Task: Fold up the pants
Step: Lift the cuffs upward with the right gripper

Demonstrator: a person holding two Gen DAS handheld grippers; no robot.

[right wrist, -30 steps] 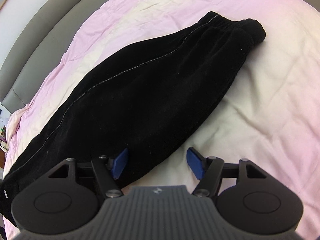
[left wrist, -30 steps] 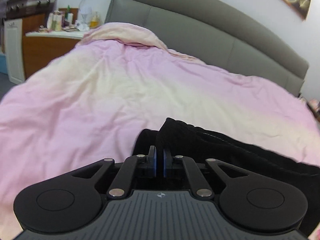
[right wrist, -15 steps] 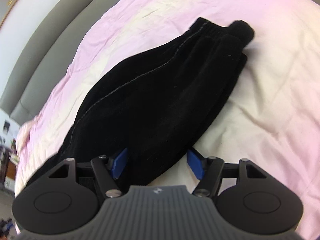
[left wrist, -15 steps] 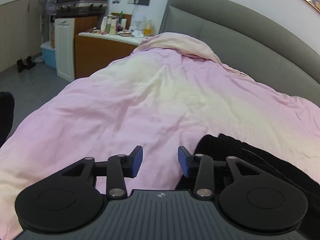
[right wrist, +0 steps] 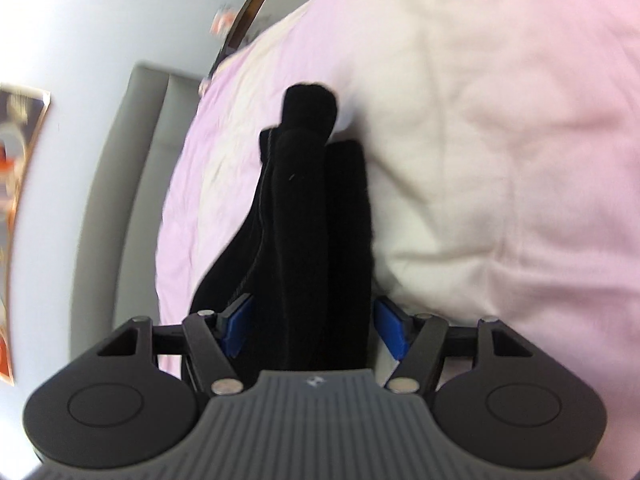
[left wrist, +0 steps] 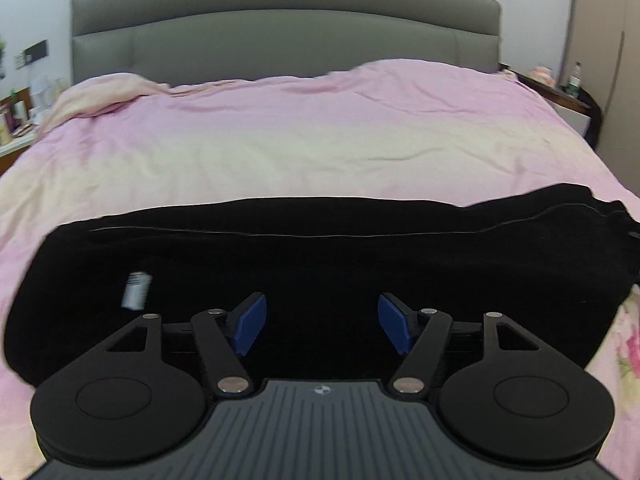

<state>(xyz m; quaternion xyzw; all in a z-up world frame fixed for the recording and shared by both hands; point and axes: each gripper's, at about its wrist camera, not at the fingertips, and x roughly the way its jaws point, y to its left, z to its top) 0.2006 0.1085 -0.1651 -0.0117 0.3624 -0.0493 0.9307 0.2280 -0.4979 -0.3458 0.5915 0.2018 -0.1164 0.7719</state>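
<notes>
The black velvet pants (left wrist: 320, 264) lie folded lengthwise across the pink duvet (left wrist: 304, 140), waistband at the right, a white label near the left end. My left gripper (left wrist: 322, 328) is open and empty over the pants' near edge. In the right wrist view the pants (right wrist: 308, 216) run away from the camera in a narrow strip. My right gripper (right wrist: 316, 330) is open, its blue pads (right wrist: 236, 320) on either side of the strip without pinching it.
A grey padded headboard (left wrist: 280, 40) stands at the back of the bed. A nightstand with bottles (left wrist: 572, 92) is at the right, a cluttered counter (left wrist: 16, 120) at the left. A framed picture (right wrist: 16, 208) hangs on the wall.
My left gripper let go of the pants' end, opened wide, and swung round to face the headboard over the pants. My right gripper swung to look along the pants, still open.
</notes>
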